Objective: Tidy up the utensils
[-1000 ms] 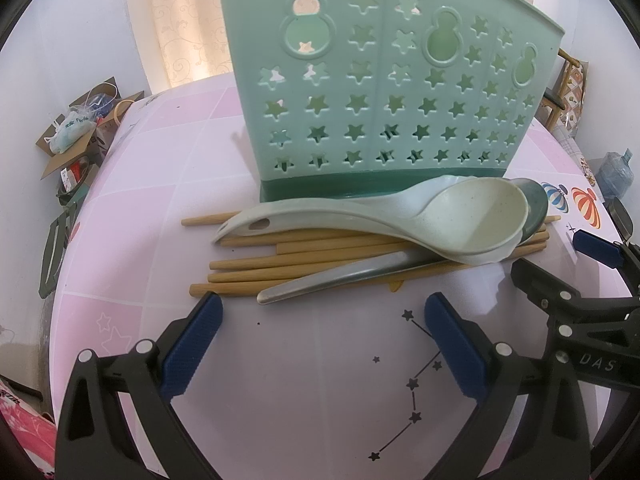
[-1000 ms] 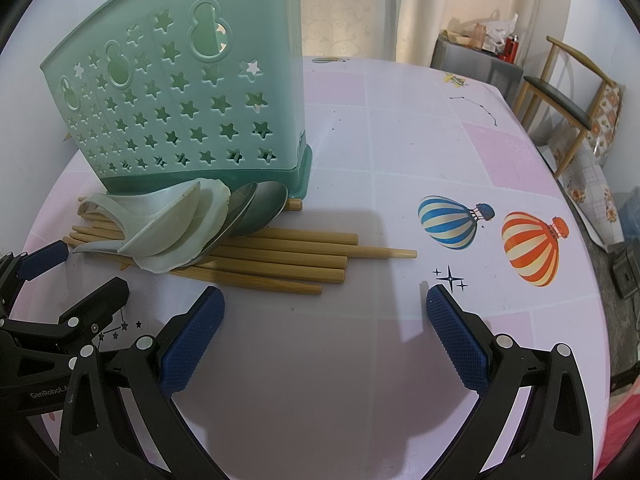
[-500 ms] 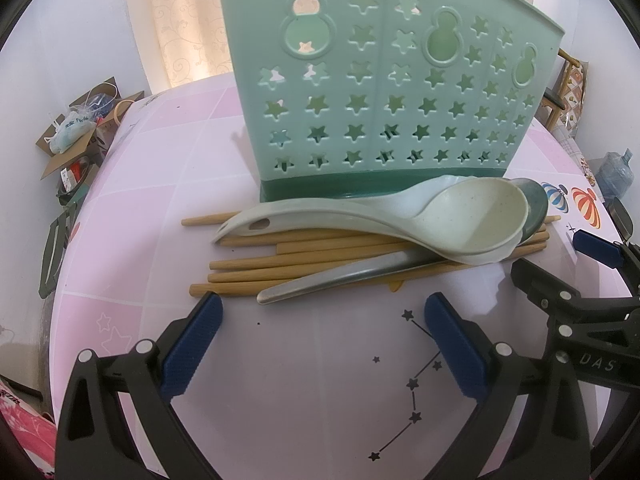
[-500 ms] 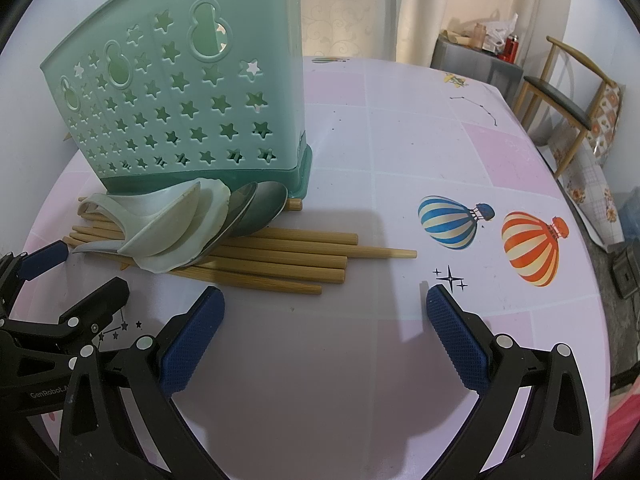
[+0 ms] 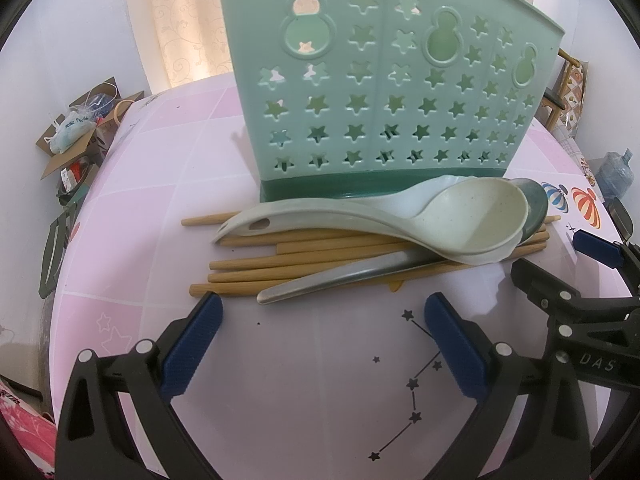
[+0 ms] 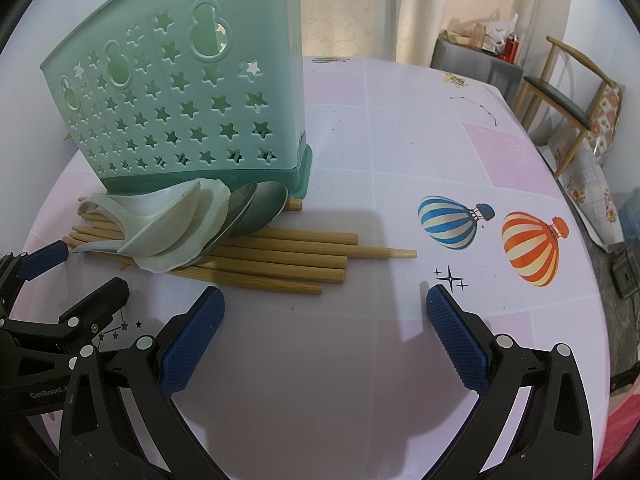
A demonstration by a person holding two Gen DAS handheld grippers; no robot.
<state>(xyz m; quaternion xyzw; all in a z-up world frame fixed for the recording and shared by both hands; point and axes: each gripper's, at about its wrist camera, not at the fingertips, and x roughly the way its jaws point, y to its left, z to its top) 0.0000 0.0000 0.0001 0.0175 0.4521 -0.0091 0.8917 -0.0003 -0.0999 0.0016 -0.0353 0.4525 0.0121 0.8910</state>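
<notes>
A green utensil holder [image 5: 384, 92] [image 6: 188, 112] with star cut-outs stands upright on the pink table. In front of it lie several wooden chopsticks [image 5: 288, 260] [image 6: 288, 256]. Two pale plastic spoons [image 5: 460, 224] [image 6: 172, 236] and metal spoons [image 5: 340, 280] [image 6: 260, 208] rest across the chopsticks. My left gripper [image 5: 322, 338] is open just short of the pile, with nothing between its blue pads. My right gripper [image 6: 324, 326] is open too, to the right of the pile, near the chopstick ends. Each gripper shows at the edge of the other's view.
The table [image 6: 420, 160] is round, with balloon stickers [image 6: 488, 236] on its right part. A wooden chair [image 6: 568, 96] stands beyond the right edge. Cardboard boxes with clutter [image 5: 80, 132] sit off the left edge. Curtains [image 6: 352, 8] hang behind the table.
</notes>
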